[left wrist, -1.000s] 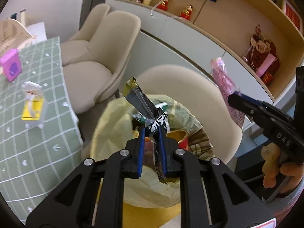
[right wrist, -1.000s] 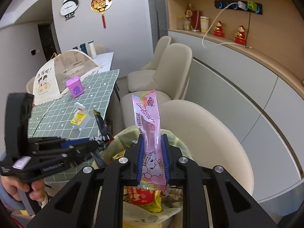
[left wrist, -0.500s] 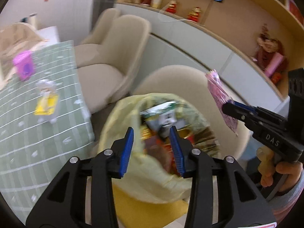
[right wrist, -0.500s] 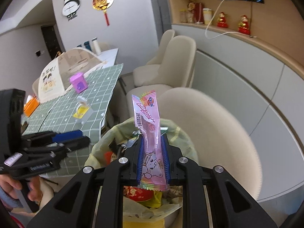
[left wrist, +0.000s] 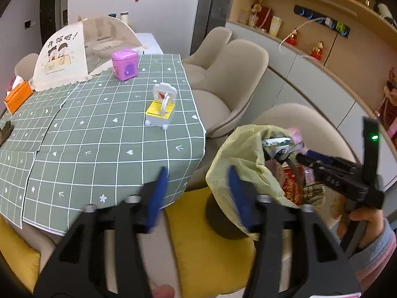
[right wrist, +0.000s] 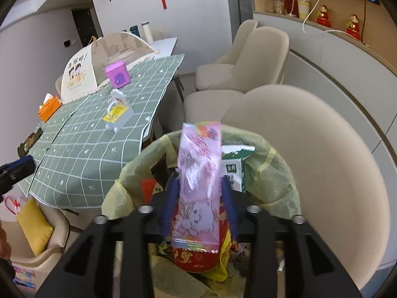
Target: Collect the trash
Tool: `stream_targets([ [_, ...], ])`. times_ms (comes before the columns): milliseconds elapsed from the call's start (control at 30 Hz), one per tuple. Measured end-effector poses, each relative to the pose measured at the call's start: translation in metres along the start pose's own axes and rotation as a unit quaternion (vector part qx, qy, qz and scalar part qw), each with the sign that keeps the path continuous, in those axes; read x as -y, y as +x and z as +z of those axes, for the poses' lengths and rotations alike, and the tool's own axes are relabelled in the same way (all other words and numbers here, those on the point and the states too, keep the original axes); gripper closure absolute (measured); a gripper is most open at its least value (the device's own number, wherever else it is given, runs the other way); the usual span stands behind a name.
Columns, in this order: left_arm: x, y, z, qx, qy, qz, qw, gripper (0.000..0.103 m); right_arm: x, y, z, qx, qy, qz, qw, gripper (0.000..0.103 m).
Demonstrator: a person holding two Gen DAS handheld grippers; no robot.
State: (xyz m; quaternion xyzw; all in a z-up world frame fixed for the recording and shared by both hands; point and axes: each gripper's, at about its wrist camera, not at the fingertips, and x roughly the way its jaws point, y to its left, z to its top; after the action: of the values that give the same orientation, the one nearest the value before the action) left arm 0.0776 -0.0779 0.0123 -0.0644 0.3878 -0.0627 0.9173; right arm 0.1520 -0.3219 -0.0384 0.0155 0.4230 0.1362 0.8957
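Left wrist view: the left hand-held gripper [left wrist: 196, 188] is spread wide with nothing between its blue pads, hanging over the gap between the green checked tabletop [left wrist: 99, 144] and the yellow trash bag [left wrist: 238, 154]. The bag sits open on a yellow chair cushion [left wrist: 211, 243], already stuffed with wrappers and a red carton [left wrist: 291, 183]. The right hand-held gripper [left wrist: 301, 157] reaches into the bag mouth from the right; pink film shows by its tip. Left on the tabletop: 1 small white-and-yellow toy case [left wrist: 161, 106], 1 purple box [left wrist: 124, 65], an orange tissue box [left wrist: 17, 96] and a mesh food cover [left wrist: 74, 54].

Right wrist view: the right hand-held gripper [right wrist: 199, 203] is held directly above the open trash bag [right wrist: 270, 164]. A pink snack wrapper [right wrist: 199, 171] stands upright between its pads; the frame is motion-blurred and the pads look slightly off the film, so whether it is clamped or just let go cannot be told.

Handling notes, as judgement: the wrapper is thin, glossy film, nearly weightless, crumples readily, and is slippery along its length. Its best hold is across the flat middle or the crimped end seal. It may cling to the pads on release or drift sideways, so it should be let go low inside the bag rim.
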Motion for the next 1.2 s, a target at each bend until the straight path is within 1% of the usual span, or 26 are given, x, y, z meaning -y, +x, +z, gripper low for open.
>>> stream_targets([
  [33, -0.002, -0.003, -0.001, 0.006, -0.004, -0.003, 1.0, 0.042, -0.002, -0.003, -0.001, 0.005, 0.0, -0.008, 1.0, 0.057],
  [100, -0.008, -0.01, -0.005, 0.018, -0.012, 0.0, 0.9998, 0.042, -0.004, -0.011, -0.004, 0.016, 0.003, -0.012, 1.0, 0.057],
  [200, -0.012, -0.021, -0.012, 0.021, -0.012, 0.001, 0.9997, 0.042, -0.011, -0.027, -0.011, 0.031, 0.016, -0.009, 0.999, 0.057],
  [267, -0.011, -0.03, -0.02, 0.03, 0.003, 0.011, 0.9995, 0.042, -0.023, -0.045, -0.018, 0.049, 0.018, -0.004, 0.999, 0.057],
  [367, -0.007, -0.042, -0.031, 0.048, 0.037, 0.046, 0.9971, 0.042, -0.05, -0.072, -0.03, 0.077, 0.005, 0.007, 0.997, 0.057],
  [400, -0.007, -0.047, -0.035, 0.053, 0.044, 0.046, 0.9966, 0.042, -0.061, -0.082, -0.036, 0.087, 0.0, 0.006, 0.996, 0.057],
  [467, -0.01, -0.059, -0.044, 0.061, 0.054, 0.031, 0.9961, 0.042, -0.076, -0.095, -0.047, 0.098, -0.001, 0.008, 0.995, 0.057],
  [533, -0.013, -0.073, -0.053, 0.072, 0.064, 0.023, 0.9951, 0.042, -0.094, -0.107, -0.059, 0.103, 0.001, 0.011, 0.995, 0.057],
  [633, -0.019, -0.087, -0.063, 0.083, 0.058, 0.038, 0.9941, 0.042, -0.119, -0.119, -0.078, 0.103, -0.004, 0.006, 0.995, 0.057],
  [767, -0.024, -0.107, -0.079, 0.098, 0.057, 0.043, 0.9926, 0.042, -0.148, -0.127, -0.102, 0.104, -0.022, -0.008, 0.994, 0.057],
  [833, -0.024, -0.114, -0.086, 0.102, 0.06, 0.046, 0.992, 0.042, -0.158, -0.131, -0.111, 0.105, -0.024, -0.008, 0.994, 0.057],
  [900, -0.025, -0.121, -0.093, 0.102, 0.058, 0.045, 0.9921, 0.042, -0.163, -0.135, -0.117, 0.107, -0.022, -0.007, 0.994, 0.057],
  [1067, -0.034, -0.13, -0.104, 0.085, 0.037, 0.044, 0.9947, 0.042, -0.173, -0.147, -0.129, 0.114, -0.008, -0.007, 0.993, 0.057],
  [1200, -0.037, -0.136, -0.111, 0.086, 0.038, 0.053, 0.9942, 0.042, -0.177, -0.153, -0.135, 0.116, -0.002, -0.007, 0.993, 0.057],
])
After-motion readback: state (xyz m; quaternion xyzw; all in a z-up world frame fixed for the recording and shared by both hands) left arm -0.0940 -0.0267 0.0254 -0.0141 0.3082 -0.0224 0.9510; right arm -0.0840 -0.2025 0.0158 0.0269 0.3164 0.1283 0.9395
